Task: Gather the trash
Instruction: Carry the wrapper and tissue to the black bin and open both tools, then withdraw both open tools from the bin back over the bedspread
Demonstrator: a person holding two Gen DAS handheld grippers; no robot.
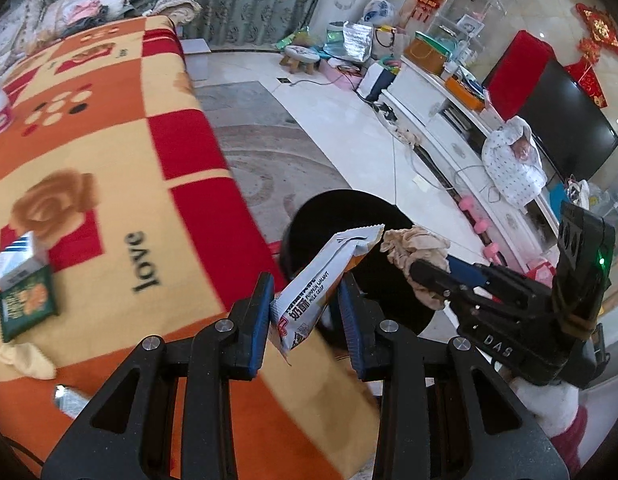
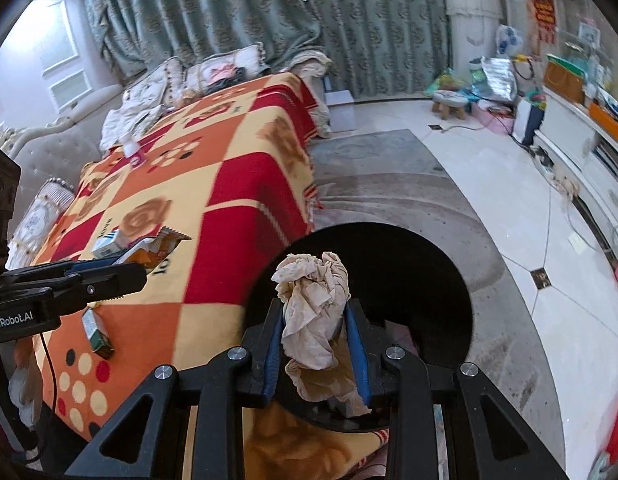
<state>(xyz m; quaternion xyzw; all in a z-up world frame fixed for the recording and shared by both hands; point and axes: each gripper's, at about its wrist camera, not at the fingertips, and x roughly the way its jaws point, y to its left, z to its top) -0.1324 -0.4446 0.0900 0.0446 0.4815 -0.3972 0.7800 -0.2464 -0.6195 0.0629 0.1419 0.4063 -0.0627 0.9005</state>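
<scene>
My left gripper [image 1: 305, 312] clamps a white snack wrapper [image 1: 321, 284], my right gripper [image 2: 315, 344] a crumpled beige tissue [image 2: 315, 304], both just ahead over the round black bin [image 2: 409, 264] for dropping.

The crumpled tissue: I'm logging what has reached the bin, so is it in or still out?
Out: the crumpled tissue sits clamped in the right gripper over the black bin.

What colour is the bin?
Black; the bin shows best in the right wrist view.
</scene>
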